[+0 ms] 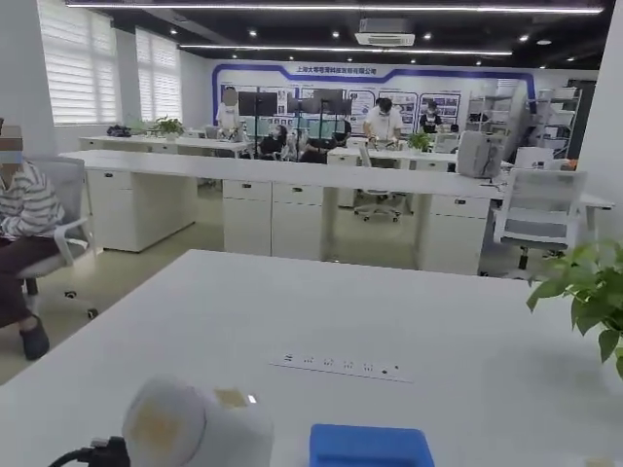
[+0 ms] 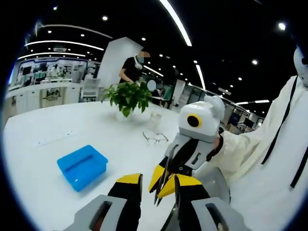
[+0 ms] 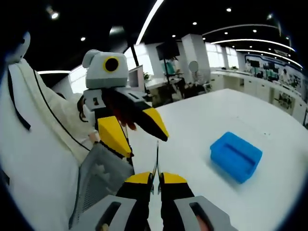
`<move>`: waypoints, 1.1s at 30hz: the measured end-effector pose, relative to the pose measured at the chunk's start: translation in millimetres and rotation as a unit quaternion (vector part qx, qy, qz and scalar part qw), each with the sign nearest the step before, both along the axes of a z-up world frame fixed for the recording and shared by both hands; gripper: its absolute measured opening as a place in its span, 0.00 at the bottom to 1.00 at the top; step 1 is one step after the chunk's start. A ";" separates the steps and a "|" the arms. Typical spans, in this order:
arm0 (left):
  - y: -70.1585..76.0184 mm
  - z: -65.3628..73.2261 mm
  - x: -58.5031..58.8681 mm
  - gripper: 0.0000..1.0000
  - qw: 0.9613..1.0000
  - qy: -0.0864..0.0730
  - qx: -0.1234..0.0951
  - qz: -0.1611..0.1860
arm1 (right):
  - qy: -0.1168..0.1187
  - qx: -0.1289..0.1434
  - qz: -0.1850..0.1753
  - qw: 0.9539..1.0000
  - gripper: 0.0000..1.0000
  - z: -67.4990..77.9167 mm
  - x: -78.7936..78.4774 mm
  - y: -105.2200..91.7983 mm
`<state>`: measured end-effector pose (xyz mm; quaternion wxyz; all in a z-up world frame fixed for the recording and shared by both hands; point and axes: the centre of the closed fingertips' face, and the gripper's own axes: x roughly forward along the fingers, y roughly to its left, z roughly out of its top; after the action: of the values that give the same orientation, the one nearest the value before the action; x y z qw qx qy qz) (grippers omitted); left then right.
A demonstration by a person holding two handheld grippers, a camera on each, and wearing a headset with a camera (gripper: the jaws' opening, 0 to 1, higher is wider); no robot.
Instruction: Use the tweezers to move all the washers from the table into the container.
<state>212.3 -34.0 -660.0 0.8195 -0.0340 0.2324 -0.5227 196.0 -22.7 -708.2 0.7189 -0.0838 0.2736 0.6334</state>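
Currently, right gripper (image 3: pixel 157 179) clamped on thin metal tweezers (image 3: pixel 156 161), arms nearly together, tips in air, left gripper (image 2: pixel 158 185) spread wide, empty, blue rectangular plastic container (image 3: pixel 236 156) near white table's (image 3: pixel 202 115) front edge.

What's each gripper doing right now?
Left gripper: open, holding nothing.
Right gripper: shut on the tweezers.

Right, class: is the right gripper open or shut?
Shut. The right gripper has its yellow jaws closed on the tweezers, whose thin tips stick out between them.
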 end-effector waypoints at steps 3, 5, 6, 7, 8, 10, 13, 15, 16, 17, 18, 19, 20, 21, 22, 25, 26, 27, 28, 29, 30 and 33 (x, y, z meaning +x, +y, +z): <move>-5.5 0.1 -5.4 0.22 1.000 -0.005 0.005 -0.027 | -0.003 -0.015 0.036 0.999 0.03 -2.0 -9.4 -0.2; -10.8 0.7 -10.3 0.22 0.999 -0.002 0.002 -0.043 | 0.004 -0.020 0.051 0.998 0.03 -2.3 -15.0 0.9; -13.2 0.8 -12.8 0.22 0.999 -0.005 0.003 -0.052 | 0.007 -0.023 0.059 0.998 0.03 -2.4 -17.5 1.2; -15.9 0.9 -15.7 0.21 0.998 -0.007 0.004 -0.061 | 0.008 -0.025 0.066 0.998 0.03 -2.5 -19.5 1.5; -17.6 0.5 -17.4 0.21 0.998 -0.009 0.006 -0.069 | 0.006 -0.029 0.075 0.997 0.03 -2.6 -21.7 1.8; -20.5 -1.3 -20.2 0.20 0.996 -0.009 0.014 -0.083 | 0.008 -0.036 0.097 0.995 0.04 -2.6 -28.0 2.1; -22.8 -4.3 -23.5 0.19 0.994 -0.011 0.026 -0.102 | 0.009 -0.036 0.107 0.994 0.04 -2.6 -30.5 3.5; -23.3 -5.4 -23.5 0.17 0.994 -0.012 0.030 -0.106 | 0.012 -0.039 0.113 0.993 0.04 -3.3 -32.2 3.8; -23.4 -5.8 -23.7 0.16 0.994 -0.012 0.030 -0.108 | 0.012 -0.039 0.116 0.992 0.04 -3.5 -33.5 4.3; -23.3 -6.1 -24.4 0.14 0.993 -0.011 0.030 -0.111 | 0.013 -0.039 0.117 0.992 0.04 -3.8 -33.9 4.5; -23.5 -6.7 -24.8 0.11 0.993 -0.008 0.029 -0.113 | 0.013 -0.040 0.117 0.992 0.04 -4.3 -33.7 4.3; -23.3 -7.0 -25.2 0.08 0.993 -0.009 0.030 -0.114 | 0.013 -0.041 0.116 0.992 0.04 -5.2 -33.4 3.9; -23.2 -7.2 -26.1 0.05 0.993 -0.010 0.030 -0.117 | 0.014 -0.041 0.116 0.992 0.04 -5.5 -33.2 3.6; -23.1 -7.1 -26.3 0.03 0.993 -0.010 0.029 -0.117 | 0.014 -0.041 0.115 0.992 0.04 -6.0 -32.5 3.0; -23.5 -6.4 -26.6 0.01 0.993 -0.008 0.025 -0.116 | 0.014 -0.042 0.113 0.993 0.04 -6.1 -32.1 2.5; -23.2 -5.1 -26.1 0.00 0.993 -0.007 0.019 -0.114 | 0.015 -0.040 0.110 0.993 0.03 -6.1 -29.0 0.2; -22.8 -4.6 -25.5 0.00 0.993 -0.011 0.017 -0.114 | 0.013 -0.038 0.108 0.993 0.04 -5.6 -28.3 0.3; -22.1 -4.4 -24.4 0.00 0.994 -0.014 0.017 -0.111 | 0.012 -0.036 0.105 0.994 0.04 -5.1 -27.3 0.5; -21.3 -3.6 -21.8 0.00 0.994 -0.021 0.018 -0.103 | 0.011 -0.034 0.101 0.994 0.04 -4.6 -26.0 0.8; -21.2 -3.3 -22.1 0.00 0.994 -0.021 0.018 -0.105 | 0.011 -0.031 0.099 0.995 0.04 -4.1 -24.9 1.2; -20.9 -2.3 -21.6 0.00 0.994 -0.022 0.019 -0.105 | 0.010 -0.028 0.095 0.995 0.05 -3.4 -23.0 1.9; -18.1 2.9 -17.6 0.00 0.994 -0.035 0.023 -0.101 | -0.001 -0.017 0.084 0.996 0.05 -1.6 -18.2 3.6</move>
<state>194.7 -52.1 -657.1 0.7708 0.0264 0.2176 -0.5982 177.8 -19.1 -709.8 0.6623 -0.1193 0.2752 0.6866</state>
